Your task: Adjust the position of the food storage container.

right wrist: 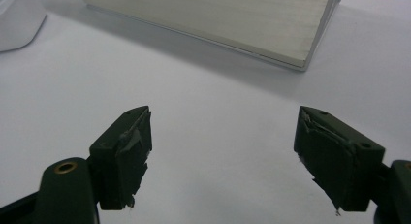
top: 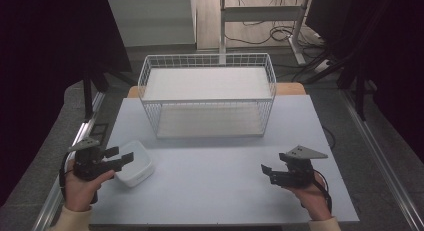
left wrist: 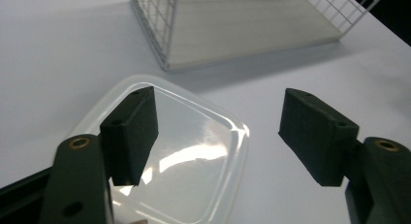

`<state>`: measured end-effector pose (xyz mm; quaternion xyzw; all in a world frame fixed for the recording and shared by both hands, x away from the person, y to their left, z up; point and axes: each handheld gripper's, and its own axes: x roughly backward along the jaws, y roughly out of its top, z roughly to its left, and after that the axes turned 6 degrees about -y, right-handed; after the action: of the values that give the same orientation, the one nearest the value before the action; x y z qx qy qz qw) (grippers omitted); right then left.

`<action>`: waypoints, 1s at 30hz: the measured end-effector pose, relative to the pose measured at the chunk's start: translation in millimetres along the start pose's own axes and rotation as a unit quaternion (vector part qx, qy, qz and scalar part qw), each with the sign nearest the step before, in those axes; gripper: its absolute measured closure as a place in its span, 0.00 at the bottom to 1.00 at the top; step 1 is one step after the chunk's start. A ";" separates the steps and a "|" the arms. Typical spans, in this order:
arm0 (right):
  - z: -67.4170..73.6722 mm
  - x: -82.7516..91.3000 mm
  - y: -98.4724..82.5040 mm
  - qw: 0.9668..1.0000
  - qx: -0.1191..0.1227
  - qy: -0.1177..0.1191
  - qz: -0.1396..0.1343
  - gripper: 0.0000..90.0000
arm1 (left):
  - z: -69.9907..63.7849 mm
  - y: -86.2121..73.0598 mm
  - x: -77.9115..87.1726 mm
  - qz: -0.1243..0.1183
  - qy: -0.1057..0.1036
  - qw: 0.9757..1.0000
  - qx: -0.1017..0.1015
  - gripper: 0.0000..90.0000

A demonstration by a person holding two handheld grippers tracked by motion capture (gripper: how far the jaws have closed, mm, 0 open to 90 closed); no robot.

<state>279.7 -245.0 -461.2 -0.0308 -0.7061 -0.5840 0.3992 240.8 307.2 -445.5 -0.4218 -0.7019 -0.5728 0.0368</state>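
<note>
Grey tabletop, dark surround. Wire basket: upper centre, nothing inside. White plastic container: lower left, on the table, unlifted. Left gripper: jaws wide, straddling the container's rim, not pressing. Right gripper: lower right, jaws wide, holding nothing. Grasp and transfer judged outstanding.

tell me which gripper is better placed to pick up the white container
Left. The left gripper hangs right over the white container, jaws open with one over its rim. The right gripper sits far across the table, open over bare surface.
</note>
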 end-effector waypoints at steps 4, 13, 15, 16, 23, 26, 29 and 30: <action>-0.3 -0.3 -0.2 1.000 0.000 -0.001 0.001 0.24 | 5.5 -0.3 4.2 -0.002 0.011 1.000 0.002 0.37; 0.9 -1.4 -0.6 1.000 0.001 -0.002 0.005 0.23 | 28.5 -6.9 12.2 0.004 0.037 0.999 0.020 0.57; 1.2 -1.8 -0.6 1.000 0.002 -0.002 0.006 0.23 | 34.0 -8.5 12.1 0.009 0.043 0.999 0.024 0.64; 1.3 -2.1 -0.8 1.000 0.001 -0.002 0.008 0.23 | 37.9 -9.6 11.7 0.014 0.047 0.998 0.027 0.68; 0.4 -3.0 -1.6 1.000 0.004 -0.006 0.011 0.23 | 56.0 -15.7 11.1 0.030 0.065 0.996 0.044 0.89; 0.6 -3.2 -1.7 1.000 0.005 -0.006 0.012 0.23 | 61.2 -17.4 11.8 0.035 0.069 0.996 0.049 0.95; 1.4 -3.8 -1.9 1.000 0.005 -0.005 0.014 0.23 | 68.7 -20.6 10.8 0.042 0.086 0.994 0.051 0.99; 2.0 -4.6 -2.3 1.000 0.008 -0.006 0.016 0.23 | 74.0 -23.3 8.6 0.049 0.099 0.992 0.054 1.00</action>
<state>280.6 -242.0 -465.7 -0.0420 -0.7122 -0.5720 0.4047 252.4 374.0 -484.1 -0.3941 -0.7032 -0.5706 0.1571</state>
